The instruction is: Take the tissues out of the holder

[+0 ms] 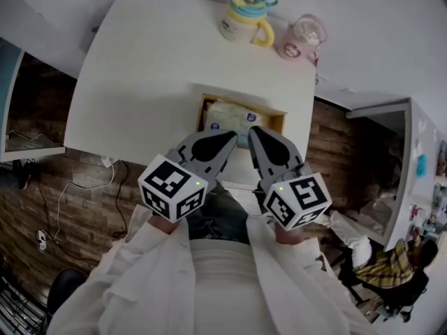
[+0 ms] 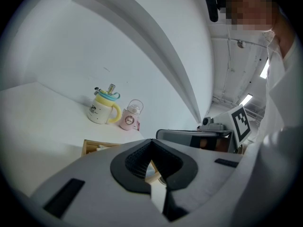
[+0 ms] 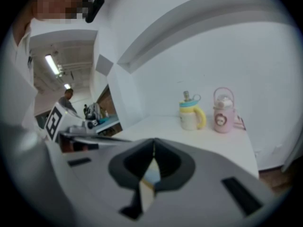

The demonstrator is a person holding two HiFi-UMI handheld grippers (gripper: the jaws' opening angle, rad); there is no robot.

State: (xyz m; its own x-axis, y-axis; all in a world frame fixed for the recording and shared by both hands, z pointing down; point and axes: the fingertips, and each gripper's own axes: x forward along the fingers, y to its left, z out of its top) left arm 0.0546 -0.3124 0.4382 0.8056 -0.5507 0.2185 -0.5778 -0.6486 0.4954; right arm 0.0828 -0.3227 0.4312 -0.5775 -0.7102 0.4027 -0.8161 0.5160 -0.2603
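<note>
white sleeves (image 1: 136, 264) fill the bottom of the head view, reaching up toward the wooden holder (image 1: 279, 123). on the holder's near side the left tool (image 1: 233, 137) and the right tool (image 1: 253, 130) sit side by side, angled in toward each other, with their tips at the holder's near edge. whether they touch it i cannot tell. both tools are pressed together with nothing between the pads: the left gripper view shows its jaws meeting at the tip, and the right gripper view shows the same. the holder stands at the near edge of the white table (image 1: 140, 68), open at the top. the tissues (image 1: 229, 114) lie inside it as a soft white pack with blue print, and neither tool grips them. beyond the holder, at the far edge of the table, stands a yellow cup (image 1: 244, 21) with a blue lid, and further right a pink bottle (image 1: 302, 38). left of the holder, below the table, a white cable (image 1: 84, 185) trails over the wood floor (image 1: 42, 194).
</note>
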